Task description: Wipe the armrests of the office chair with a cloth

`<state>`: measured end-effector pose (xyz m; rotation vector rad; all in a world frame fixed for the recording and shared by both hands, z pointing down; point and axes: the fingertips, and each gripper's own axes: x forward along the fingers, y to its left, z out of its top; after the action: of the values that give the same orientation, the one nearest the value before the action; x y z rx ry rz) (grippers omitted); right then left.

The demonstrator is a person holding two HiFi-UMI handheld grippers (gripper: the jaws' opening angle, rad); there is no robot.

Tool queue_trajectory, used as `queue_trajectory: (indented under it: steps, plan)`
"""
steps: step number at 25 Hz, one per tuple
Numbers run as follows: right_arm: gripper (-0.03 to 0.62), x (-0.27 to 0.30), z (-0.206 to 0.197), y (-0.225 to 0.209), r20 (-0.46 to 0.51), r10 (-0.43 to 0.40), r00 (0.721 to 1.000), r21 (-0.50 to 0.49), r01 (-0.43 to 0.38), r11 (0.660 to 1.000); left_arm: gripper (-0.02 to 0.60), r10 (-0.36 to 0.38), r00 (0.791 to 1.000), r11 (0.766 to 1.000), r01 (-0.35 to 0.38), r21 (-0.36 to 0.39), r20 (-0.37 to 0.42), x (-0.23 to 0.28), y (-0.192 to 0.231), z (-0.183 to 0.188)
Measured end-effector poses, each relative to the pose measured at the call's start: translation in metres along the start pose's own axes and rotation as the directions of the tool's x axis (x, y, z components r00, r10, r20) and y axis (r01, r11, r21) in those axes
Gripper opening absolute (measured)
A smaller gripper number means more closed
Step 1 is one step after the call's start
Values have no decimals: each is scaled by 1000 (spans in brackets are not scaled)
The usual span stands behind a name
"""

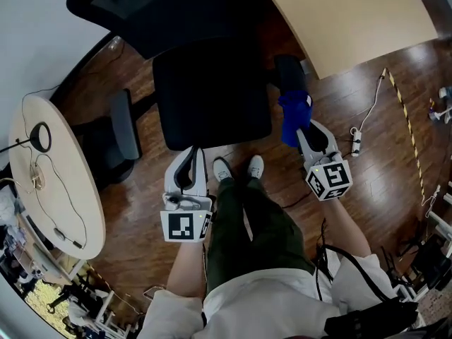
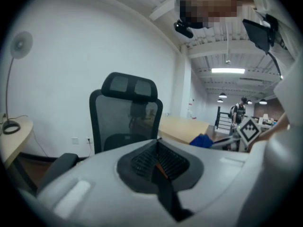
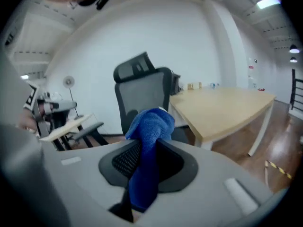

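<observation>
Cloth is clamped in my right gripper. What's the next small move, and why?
Probably ease the right gripper forward and down to press the blue cloth onto the right armrest. The cloth is clamped in its jaws right at the armrest's near end, but contact can't be confirmed.

Dark wooden floor [image 1: 134,224]. Office chair [image 1: 212,90] stands at 12 o'clock, two shoes [image 1: 239,168] at centre. White cable [image 1: 357,140] and yellow-black striped strip [image 1: 406,119] lie at 3 o'clock. Round table [image 1: 56,203] stands at 9 o'clock, pale table [image 1: 353,16] at 1 o'clock.
</observation>
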<state>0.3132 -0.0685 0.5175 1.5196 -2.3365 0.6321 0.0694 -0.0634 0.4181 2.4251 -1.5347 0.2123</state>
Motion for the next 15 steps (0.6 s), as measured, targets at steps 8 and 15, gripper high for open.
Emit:
queue_trajectory:
  steps: [8,15]
  plan:
    - [91,41,118,178,208,367,907,-130,-346,929,0,231,965,971,-236,32,125,-71,104,45]
    - [91,105,83,307,118,467,876,-111,-456,883,0,353,930,934,-356,12,98,-140,205,21]
